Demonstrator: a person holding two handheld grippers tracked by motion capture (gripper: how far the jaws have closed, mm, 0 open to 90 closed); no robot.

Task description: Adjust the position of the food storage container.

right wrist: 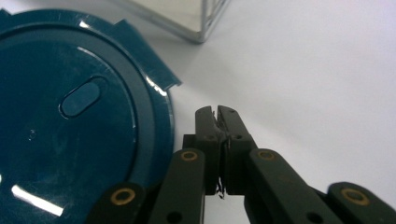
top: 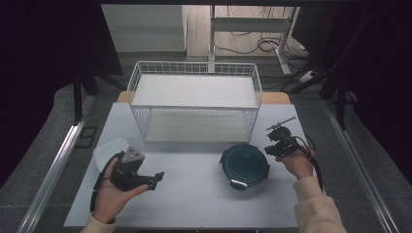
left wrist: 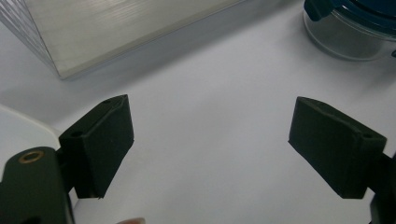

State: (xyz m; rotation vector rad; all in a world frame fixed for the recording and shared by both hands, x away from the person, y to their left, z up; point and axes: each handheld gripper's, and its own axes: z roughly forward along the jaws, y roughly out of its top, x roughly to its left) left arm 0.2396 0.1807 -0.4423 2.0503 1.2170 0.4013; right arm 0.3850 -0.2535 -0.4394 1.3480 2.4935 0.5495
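Right gripper (right wrist: 219,112): jaws pressed together, nothing between them, tips just beside the rim of the round container with dark teal lid (right wrist: 70,116), not clearly touching. In the high view it (top: 272,145) sits at the container's (top: 244,165) right edge, container front-right of centre on the white table (top: 194,194).

Left gripper (left wrist: 210,140): jaws wide, empty, over bare tabletop; in the high view (top: 156,178) it points right. A translucent white tub (top: 112,149) behind it is partly hidden by the hand.

White wire basket (top: 194,102) stands at the back. Room dark; floor cables and desk legs beyond.
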